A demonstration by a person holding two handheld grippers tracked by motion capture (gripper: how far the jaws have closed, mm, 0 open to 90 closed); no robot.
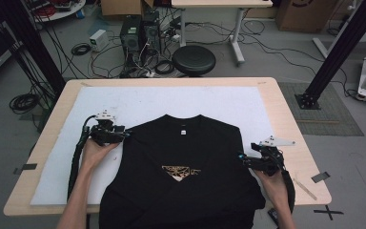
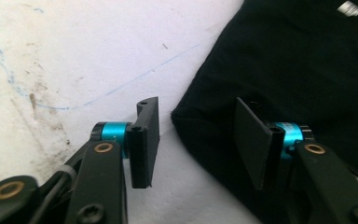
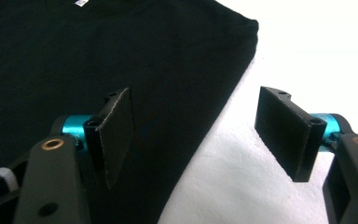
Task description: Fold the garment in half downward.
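A black T-shirt (image 1: 181,167) with a gold print on the chest lies flat on the white mat (image 1: 143,102), collar away from me and hem hanging over the near edge. My left gripper (image 1: 124,134) is at the shirt's left shoulder, open; in the left gripper view (image 2: 198,137) its jaws straddle the shirt's edge (image 2: 279,70), one over the mat, one over the cloth. My right gripper (image 1: 240,157) is at the shirt's right side, also open; in the right gripper view (image 3: 200,133) the shirt's edge (image 3: 177,56) runs between its jaws. Nothing is pinched.
The mat covers most of a wooden table (image 1: 290,124). Black tape marks (image 1: 320,177) sit near the right edge. Beyond the table stand a black stool (image 1: 194,60), computer boxes (image 1: 138,33) with tangled cables, and black frame posts (image 1: 343,43).
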